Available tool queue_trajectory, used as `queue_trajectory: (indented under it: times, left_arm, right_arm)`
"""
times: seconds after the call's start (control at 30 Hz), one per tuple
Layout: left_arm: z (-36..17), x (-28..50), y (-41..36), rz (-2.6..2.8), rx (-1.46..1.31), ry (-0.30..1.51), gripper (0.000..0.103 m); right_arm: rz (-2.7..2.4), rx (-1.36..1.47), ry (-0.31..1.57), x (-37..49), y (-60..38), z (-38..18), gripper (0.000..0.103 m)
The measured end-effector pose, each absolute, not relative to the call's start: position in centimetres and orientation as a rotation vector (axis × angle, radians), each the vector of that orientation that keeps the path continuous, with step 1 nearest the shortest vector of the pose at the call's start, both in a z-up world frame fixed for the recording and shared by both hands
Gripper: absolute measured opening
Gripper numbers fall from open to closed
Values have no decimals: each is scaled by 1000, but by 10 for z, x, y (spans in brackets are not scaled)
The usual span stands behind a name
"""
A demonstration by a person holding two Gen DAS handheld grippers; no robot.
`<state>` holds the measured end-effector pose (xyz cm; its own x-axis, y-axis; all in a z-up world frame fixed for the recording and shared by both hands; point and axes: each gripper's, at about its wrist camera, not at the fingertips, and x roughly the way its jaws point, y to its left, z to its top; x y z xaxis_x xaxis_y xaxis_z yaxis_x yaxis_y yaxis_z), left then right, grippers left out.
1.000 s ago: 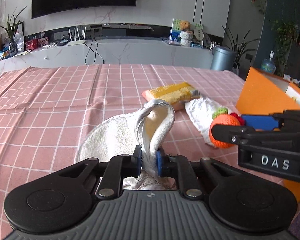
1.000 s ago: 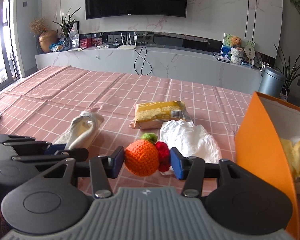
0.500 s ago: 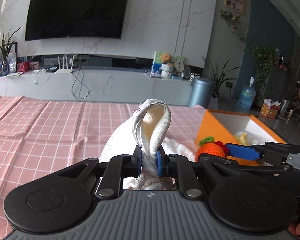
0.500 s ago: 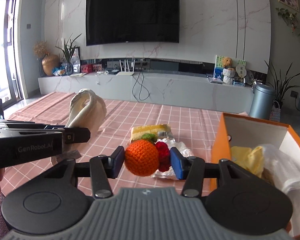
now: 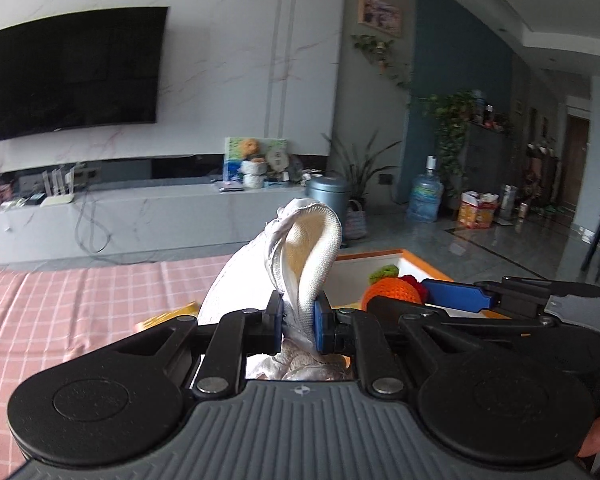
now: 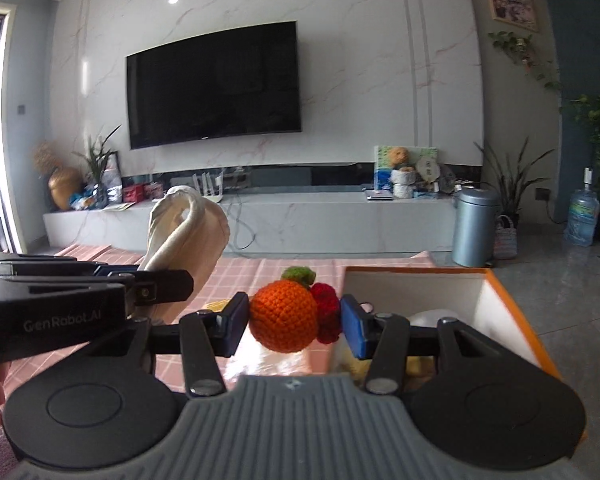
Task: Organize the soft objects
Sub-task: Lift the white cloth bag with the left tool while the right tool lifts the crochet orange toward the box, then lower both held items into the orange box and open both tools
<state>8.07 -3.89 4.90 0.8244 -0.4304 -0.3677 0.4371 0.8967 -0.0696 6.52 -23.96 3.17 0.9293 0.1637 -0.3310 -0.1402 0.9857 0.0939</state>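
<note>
My left gripper [image 5: 298, 326] is shut on a folded white cloth [image 5: 308, 248] and holds it up above the pink checked table. The cloth also shows at the left of the right wrist view [image 6: 188, 240]. My right gripper [image 6: 294, 322] is shut on an orange crocheted fruit [image 6: 284, 320] with a green top and a red piece, raised near the left wall of the orange box [image 6: 512, 304]. The fruit also shows in the left wrist view [image 5: 392, 292], in front of the box [image 5: 384, 258]. Yellow and white soft things lie inside the box.
The pink checked tablecloth [image 5: 60, 312] spreads to the left. A yellow packet [image 5: 168, 318] peeks out behind the left gripper. A white cloth [image 6: 260, 362] lies on the table under the fruit. Beyond the table stands a grey TV bench [image 6: 320, 220].
Both grippers have risen well above the table with their loads and tilted up toward the room. They have moved to the right, closer to the orange box.
</note>
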Motion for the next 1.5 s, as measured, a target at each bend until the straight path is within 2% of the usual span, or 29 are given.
queue_trajectory:
  times: [0.3,0.6,0.87,1.2,1.43,1.5]
  left_arm:
    - [51,99,-116,-646,113,396,16]
    - [19,136,-167,-761,100,553,16]
    - [-20,156,-177,-754,196,711,16]
    - [-37,169,-176,-747,276,867,18]
    - [-44,167,-185,-744,349,888,19]
    - [-45,168,-187,-745,359,889,25]
  right_arm:
    - [14,69,354,63,-298,35,49]
    - [-84,28,426,66,-336,21,49]
    - [-53,-27,551,84,-346,-6,49]
    - [30,-65,736,119,-346,-23,49]
    - [56,-75,833,127,-346,-34,50]
    - [51,-81,851,128,-346,-38,50]
